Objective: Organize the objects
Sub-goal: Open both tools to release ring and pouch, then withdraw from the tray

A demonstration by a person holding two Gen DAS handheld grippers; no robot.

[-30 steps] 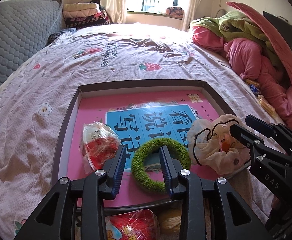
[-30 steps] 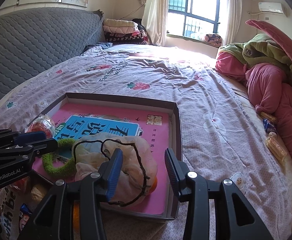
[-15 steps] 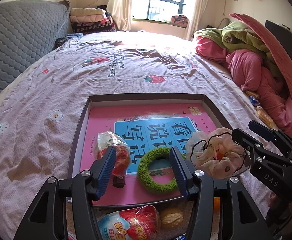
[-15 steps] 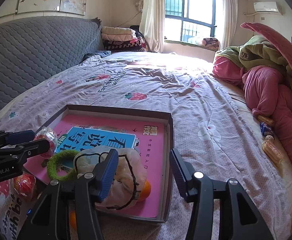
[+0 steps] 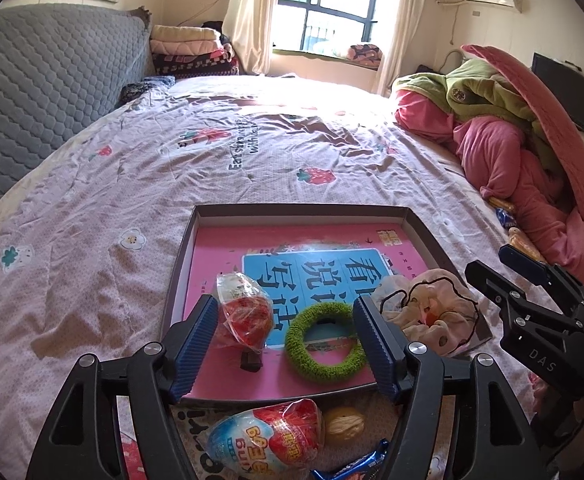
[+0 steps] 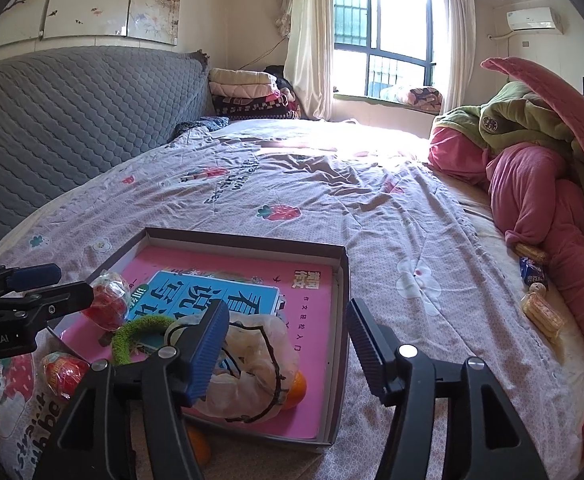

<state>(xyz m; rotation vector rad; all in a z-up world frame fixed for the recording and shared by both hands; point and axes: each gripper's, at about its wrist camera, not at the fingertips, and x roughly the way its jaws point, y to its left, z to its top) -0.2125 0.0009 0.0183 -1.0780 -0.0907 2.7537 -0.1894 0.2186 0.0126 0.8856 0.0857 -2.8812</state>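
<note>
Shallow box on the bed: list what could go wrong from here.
1. The sheer pouch lies against the shallow box's low near rim; an orange shows at its edge, so it might roll out.
2. Both claws are opening with nothing gripped; the left claw hangs just above the green ring and wrapped egg toy, so a careless move could knock them.
3. The box rests on soft, wrinkled bedding and may tip if pressed.
</note>
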